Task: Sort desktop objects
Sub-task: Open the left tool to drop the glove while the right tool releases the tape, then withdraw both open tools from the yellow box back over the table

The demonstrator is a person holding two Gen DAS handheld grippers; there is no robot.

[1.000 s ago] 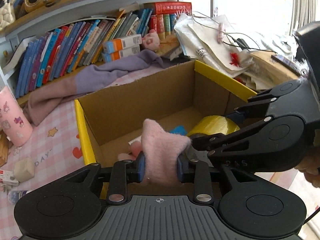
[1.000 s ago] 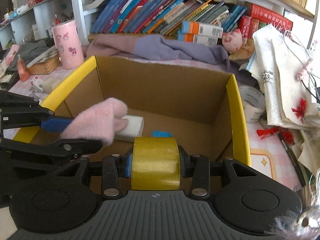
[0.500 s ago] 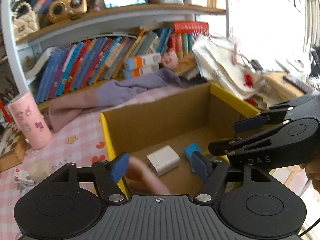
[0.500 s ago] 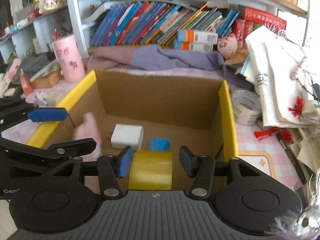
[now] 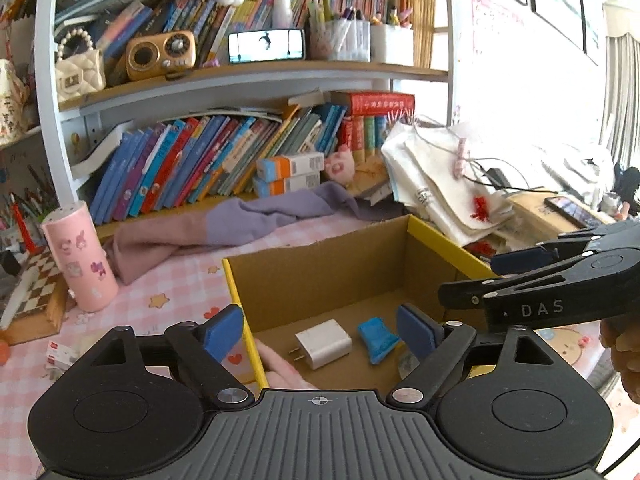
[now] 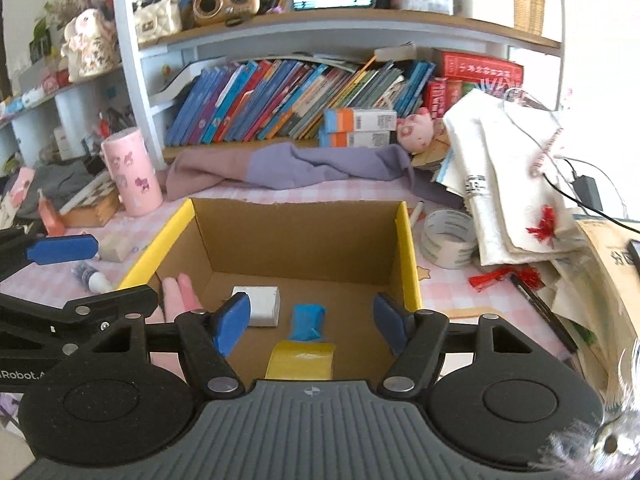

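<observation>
Both grippers hover with jaws just opened and empty: left gripper [image 5: 320, 330], right gripper [image 6: 310, 320]. Below, the cardboard box [image 6: 296, 240] holds a yellow tape roll [image 6: 302, 360], pink plush [image 6: 178, 298], blue object [image 6: 307, 320] and white charger [image 5: 323, 343]. Only the right wrist view shows the yellow roll and, beyond the box, a clear tape roll [image 6: 448, 238].

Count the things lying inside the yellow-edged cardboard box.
4. A pink plush item by the left wall, a white charger plug and a blue wad mid-floor, a yellow tape roll nearest the camera. The hand-held grippers may hide more.
</observation>
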